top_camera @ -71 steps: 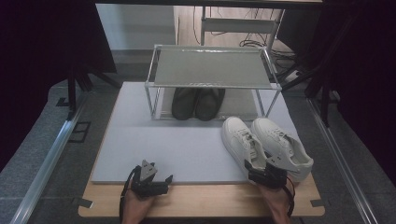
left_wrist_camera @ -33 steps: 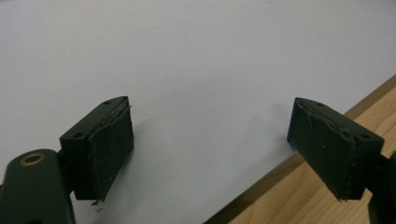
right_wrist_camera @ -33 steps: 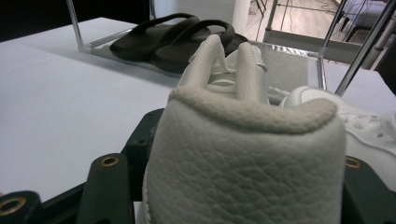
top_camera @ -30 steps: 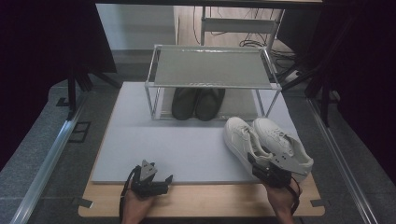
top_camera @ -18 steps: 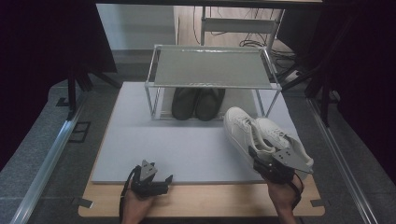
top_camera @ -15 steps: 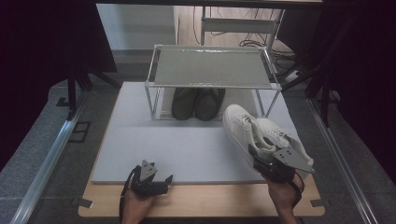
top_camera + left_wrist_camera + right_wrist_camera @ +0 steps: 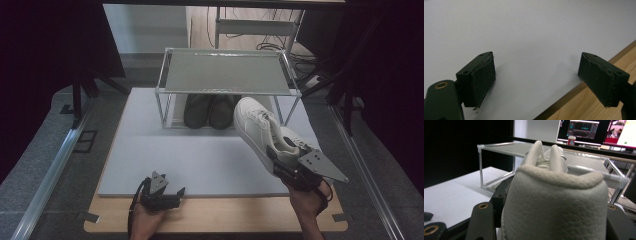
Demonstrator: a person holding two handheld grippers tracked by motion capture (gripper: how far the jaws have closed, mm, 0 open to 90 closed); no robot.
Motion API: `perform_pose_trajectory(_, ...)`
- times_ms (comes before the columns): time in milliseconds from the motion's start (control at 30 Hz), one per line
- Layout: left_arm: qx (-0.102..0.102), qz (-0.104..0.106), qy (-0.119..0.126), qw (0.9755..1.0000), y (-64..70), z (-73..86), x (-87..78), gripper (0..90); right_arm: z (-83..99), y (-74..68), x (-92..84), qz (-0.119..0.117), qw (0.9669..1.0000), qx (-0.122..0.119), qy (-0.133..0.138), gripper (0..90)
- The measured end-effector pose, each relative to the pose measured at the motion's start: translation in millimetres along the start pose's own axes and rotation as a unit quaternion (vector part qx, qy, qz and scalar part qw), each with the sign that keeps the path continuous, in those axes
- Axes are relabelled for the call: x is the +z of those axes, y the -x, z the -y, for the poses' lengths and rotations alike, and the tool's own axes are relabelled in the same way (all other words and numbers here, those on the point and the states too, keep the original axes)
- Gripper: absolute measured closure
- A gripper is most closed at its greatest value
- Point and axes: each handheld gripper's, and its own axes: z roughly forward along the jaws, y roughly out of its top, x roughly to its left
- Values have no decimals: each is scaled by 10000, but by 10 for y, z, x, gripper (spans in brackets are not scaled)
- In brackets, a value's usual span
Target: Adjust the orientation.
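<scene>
My right gripper (image 7: 286, 168) is shut on the heel of a white sneaker (image 7: 257, 131) and holds it above the grey mat (image 7: 200, 155), toe pointing toward the rack. In the right gripper view the padded heel (image 7: 554, 202) sits between the black jaws, laces beyond it. A second white sneaker (image 7: 296, 138) lies just right of the held one, partly hidden by the gripper's grey plate. A dark pair of shoes (image 7: 210, 111) stands under the rack's shelf (image 7: 225, 72). My left gripper (image 7: 167, 194) rests open at the mat's front edge, with nothing between its pads (image 7: 484, 80).
The metal-framed rack (image 7: 499, 145) stands at the back of the mat. The wooden table (image 7: 215, 215) shows as a strip in front of the mat. Dark curtains and rails flank both sides; monitors (image 7: 599, 130) glow behind the rack.
My right gripper has lifted the white sneaker off the mat, its toe rising toward the rack. The left gripper has stayed where it was.
</scene>
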Motion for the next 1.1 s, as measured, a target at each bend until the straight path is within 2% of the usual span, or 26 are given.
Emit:
perform_pose_trajectory(200, -7, 5, 11, 10000, 0, 0, 2, 142, -158, -28, 31, -64, 9999, -39, 151, 425)
perform_pose_trajectory(400, -2, 4, 17, 10000, -1, 1, 3, 142, -320, -69, 144, -98, 9995, -66, 278, 424)
perform_pose_trajectory(767, -7, 19, 28, 10000, -2, 1, 4, 142, -530, -154, 482, -36, 9989, -188, 423, 424)
perform_pose_trajectory(1100, -6, 27, 35, 10000, -4, 2, 3, 143, -595, -216, 869, 118, 9988, -104, 471, 423)
